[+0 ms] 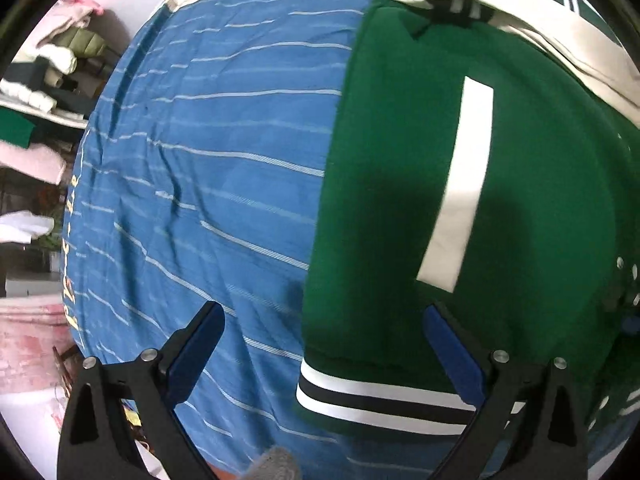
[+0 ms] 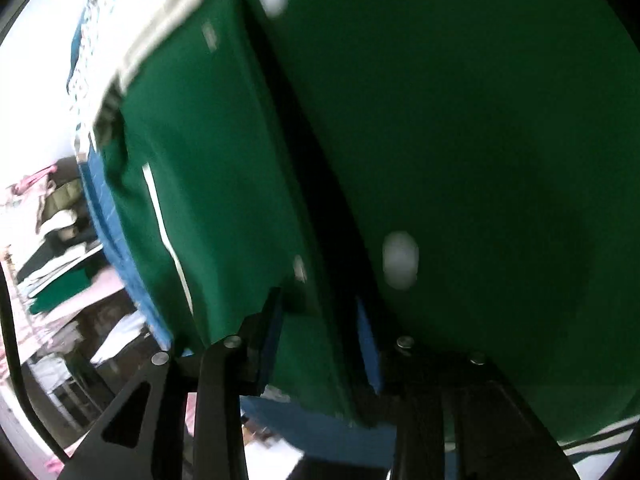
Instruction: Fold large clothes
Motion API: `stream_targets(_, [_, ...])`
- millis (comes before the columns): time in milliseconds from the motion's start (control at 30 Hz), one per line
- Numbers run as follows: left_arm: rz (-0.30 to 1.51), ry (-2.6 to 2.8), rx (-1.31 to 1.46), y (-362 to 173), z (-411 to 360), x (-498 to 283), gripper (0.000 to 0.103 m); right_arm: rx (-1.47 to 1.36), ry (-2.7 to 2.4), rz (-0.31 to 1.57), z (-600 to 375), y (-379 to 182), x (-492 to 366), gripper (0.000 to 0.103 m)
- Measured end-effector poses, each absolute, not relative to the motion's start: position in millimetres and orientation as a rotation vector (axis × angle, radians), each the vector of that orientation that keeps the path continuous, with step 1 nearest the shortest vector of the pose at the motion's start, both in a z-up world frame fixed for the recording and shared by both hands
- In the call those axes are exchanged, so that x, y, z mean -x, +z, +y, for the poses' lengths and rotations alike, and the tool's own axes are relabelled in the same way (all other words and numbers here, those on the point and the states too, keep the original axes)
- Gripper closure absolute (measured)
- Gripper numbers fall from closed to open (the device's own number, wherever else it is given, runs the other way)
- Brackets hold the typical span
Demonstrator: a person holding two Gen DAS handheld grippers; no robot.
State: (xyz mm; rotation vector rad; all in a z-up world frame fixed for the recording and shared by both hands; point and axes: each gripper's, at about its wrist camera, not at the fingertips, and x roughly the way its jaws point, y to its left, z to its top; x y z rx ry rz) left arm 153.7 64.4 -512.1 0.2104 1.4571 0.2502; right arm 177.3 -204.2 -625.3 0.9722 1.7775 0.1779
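A green jacket [image 1: 400,160] with a white stripe [image 1: 464,184] and a black-and-white ribbed hem [image 1: 360,396] lies on a blue striped sheet [image 1: 200,160]. A cream sleeve [image 1: 560,40] crosses its far end. My left gripper [image 1: 322,310] hangs open and wide over the jacket's left edge near the hem, with nothing held. In the blurred right wrist view the jacket [image 2: 440,120] fills the frame, and white snaps [image 2: 400,260] show on it. My right gripper [image 2: 318,298] stands partly open, its blue pads on either side of a green fold without visibly pinching it.
Shelves with folded clothes [image 1: 40,80] stand beyond the bed's left side and also show in the right wrist view as shelves [image 2: 60,260]. A pink patterned cloth [image 1: 28,332] lies at the lower left. The blue sheet [image 2: 320,428] shows under the jacket's edge.
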Motion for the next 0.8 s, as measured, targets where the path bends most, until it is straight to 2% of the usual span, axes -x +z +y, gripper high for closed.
stream_targets(33, [1.457, 0.244, -0.212, -513, 64, -153, 0.0, -0.991, 0.19, 1.787, -199, -630, -170, 0.066])
stream_targets(67, [1.458, 0.239, -0.21, -512, 64, -153, 0.0, -0.999, 0.196, 1.777, -195, -631, -164, 0.072])
stream_targets(100, [1.458, 0.236, -0.208, -511, 65, -152, 0.0, -0.982, 0.182, 1.77, -193, -629, -163, 0.096])
stream_targets(300, [1.446, 0.2, -0.226, -510, 60, -149, 0.0, -0.898, 0.001, 1.716, -212, -600, -136, 0.098])
stream_targets(400, [1.439, 0.188, -0.218, -506, 59, -155, 0.0, -0.906, -0.002, 1.783, -220, -607, -144, 0.095])
stream_targets(467, [1.394, 0.187, -0.229, -501, 57, -162, 0.0, -0.85, 0.001, 1.799, -222, -601, -149, 0.086])
stream_targets(533, [1.365, 0.186, -0.244, -501, 57, -176, 0.0, -0.784, -0.003, 1.764, -220, -584, -151, 0.07])
stream_targets(600, [1.328, 0.194, -0.247, -502, 56, -200, 0.0, -0.755, -0.019, 1.726, -220, -573, -150, 0.062])
stream_targets(800, [1.187, 0.261, -0.344, -517, 42, -291, 0.0, -0.678, -0.143, 1.625, -236, -554, -158, 0.062])
